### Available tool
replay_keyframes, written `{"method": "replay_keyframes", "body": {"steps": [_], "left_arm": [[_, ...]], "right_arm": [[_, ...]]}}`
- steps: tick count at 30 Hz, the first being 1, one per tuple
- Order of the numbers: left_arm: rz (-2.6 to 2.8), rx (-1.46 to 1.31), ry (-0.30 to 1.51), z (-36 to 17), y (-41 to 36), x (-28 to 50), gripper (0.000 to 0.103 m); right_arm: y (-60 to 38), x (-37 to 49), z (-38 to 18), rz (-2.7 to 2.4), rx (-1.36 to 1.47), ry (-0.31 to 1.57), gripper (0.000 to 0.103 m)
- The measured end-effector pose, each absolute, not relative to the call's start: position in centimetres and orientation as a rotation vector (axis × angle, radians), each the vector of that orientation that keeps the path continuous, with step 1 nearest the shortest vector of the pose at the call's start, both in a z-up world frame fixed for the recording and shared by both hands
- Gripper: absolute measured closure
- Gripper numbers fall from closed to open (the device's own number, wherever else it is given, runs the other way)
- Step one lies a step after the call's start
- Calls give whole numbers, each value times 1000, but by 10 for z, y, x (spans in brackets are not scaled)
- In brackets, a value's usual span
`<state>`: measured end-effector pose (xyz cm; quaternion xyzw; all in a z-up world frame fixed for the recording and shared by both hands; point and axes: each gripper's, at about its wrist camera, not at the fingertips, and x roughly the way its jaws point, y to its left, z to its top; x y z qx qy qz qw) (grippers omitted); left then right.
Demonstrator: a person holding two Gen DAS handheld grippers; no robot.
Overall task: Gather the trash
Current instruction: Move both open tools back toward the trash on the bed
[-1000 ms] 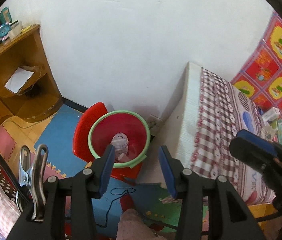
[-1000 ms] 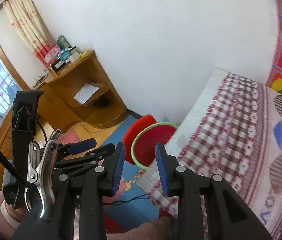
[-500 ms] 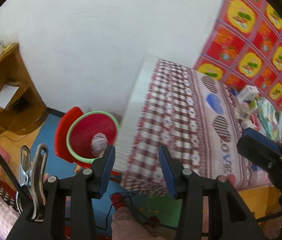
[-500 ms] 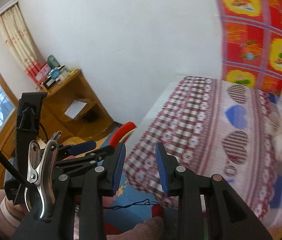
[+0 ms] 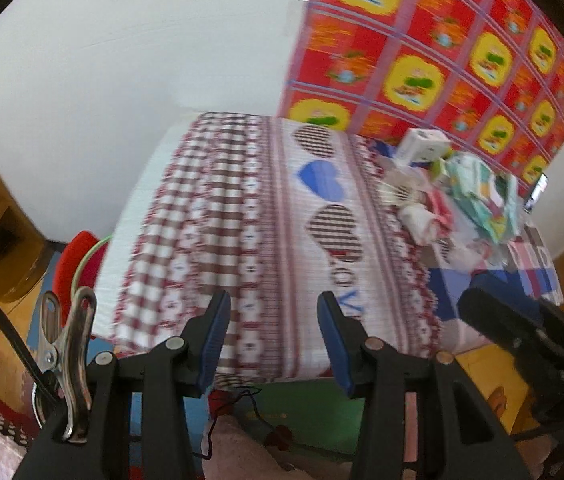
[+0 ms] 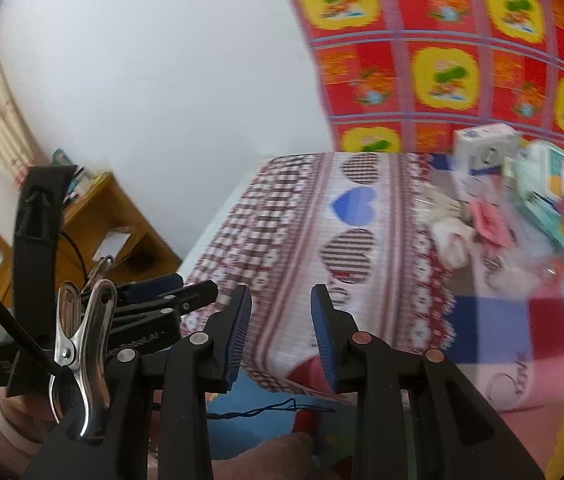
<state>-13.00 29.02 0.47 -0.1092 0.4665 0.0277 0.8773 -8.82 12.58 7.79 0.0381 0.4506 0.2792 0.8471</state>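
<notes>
My left gripper [image 5: 273, 330] is open and empty, held above the near edge of the bed [image 5: 250, 216]. My right gripper [image 6: 280, 328] is open and empty too, also facing the bed [image 6: 302, 220]. A pile of litter lies on the bed's far right: a crumpled white wad [image 5: 418, 216], a white box [image 5: 422, 146], pink and green wrappers [image 5: 482, 192]. The same pile shows in the right wrist view, with the wad [image 6: 452, 236] and box [image 6: 486, 148]. The red bin with a green rim [image 5: 86, 256] peeks out at the bed's left side.
A wooden desk with shelves [image 6: 114, 224] stands left by the white wall. Foam floor mats [image 5: 302, 412] and a thin cable [image 6: 266, 406] lie below the bed edge. A red and yellow patterned cloth [image 5: 442, 52] hangs behind the bed. The left gripper's body [image 6: 150, 312] shows left in the right view.
Both views have swung right, from the red bin with its crumpled wad to the bed and the litter pile. Both grippers stay open and empty.
</notes>
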Motion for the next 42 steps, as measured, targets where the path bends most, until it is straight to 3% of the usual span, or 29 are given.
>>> {"method": "replay_keyframes", "body": {"steps": [15, 42], "left_arm": [[-153, -151, 1012, 4, 208, -87, 56], [-402, -108, 1115, -30, 140, 37, 56]], "right_arm": [[40, -73, 67, 378, 176, 965, 71], [-22, -18, 34, 127, 216, 1055, 70]]}}
